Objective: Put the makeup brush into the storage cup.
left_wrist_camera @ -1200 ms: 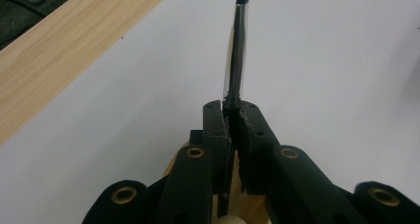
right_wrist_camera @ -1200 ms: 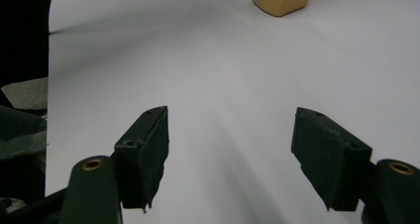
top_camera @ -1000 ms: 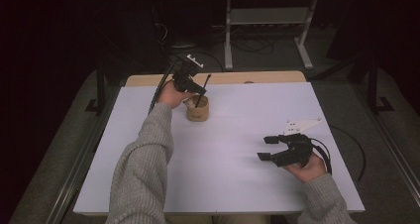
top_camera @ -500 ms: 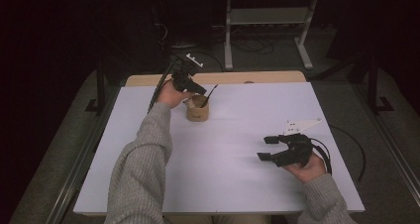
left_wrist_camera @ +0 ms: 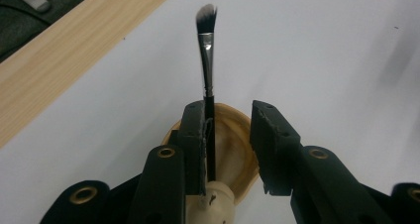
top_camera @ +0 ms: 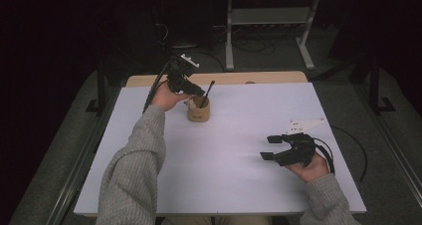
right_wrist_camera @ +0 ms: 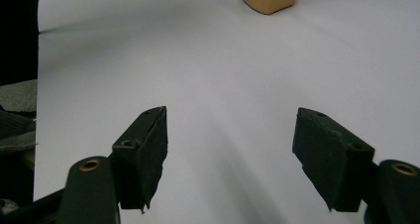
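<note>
While both grippers' jaws stand apart, a brush [left_wrist_camera: 207, 60] stands in the wooden cup [top_camera: 198, 111].

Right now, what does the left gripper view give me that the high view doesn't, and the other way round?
Left gripper view alone: the brush's bristle tip, and the handle resting against one of the open jaws above the wooden cup. High view alone: the right gripper open over bare white table, both grey sleeves, the floor beyond. Shared: brush, cup, left gripper, white tabletop.
</note>
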The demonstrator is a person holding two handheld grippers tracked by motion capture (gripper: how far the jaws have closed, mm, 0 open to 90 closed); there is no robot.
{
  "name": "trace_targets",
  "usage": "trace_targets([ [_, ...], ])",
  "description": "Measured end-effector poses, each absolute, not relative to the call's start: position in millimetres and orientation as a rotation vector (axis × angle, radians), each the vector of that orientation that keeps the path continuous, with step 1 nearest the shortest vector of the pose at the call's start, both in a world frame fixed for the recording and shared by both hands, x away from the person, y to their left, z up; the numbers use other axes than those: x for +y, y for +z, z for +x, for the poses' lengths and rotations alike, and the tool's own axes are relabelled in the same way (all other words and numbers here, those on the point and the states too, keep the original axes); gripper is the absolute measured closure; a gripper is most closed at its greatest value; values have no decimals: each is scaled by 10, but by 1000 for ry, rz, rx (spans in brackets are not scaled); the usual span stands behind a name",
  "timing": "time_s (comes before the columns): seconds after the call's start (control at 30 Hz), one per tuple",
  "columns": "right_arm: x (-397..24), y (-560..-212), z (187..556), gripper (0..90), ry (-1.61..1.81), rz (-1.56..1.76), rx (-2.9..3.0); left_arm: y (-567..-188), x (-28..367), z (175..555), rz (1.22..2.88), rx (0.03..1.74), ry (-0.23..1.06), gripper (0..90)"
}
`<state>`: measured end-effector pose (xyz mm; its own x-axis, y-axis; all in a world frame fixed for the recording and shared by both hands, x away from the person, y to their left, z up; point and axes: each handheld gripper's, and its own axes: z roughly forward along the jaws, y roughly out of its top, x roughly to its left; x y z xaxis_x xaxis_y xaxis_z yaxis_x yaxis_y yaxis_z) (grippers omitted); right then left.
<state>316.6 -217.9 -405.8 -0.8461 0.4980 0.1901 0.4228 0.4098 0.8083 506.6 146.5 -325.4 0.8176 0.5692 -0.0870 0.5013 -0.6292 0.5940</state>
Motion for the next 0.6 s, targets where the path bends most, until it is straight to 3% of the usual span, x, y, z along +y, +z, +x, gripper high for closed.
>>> trace_targets([
  [0.6, -2289, -4033, 3183, 275, 1423, 880, 2536, -3210, 1528, 4940, 2371, 765, 145, 584],
])
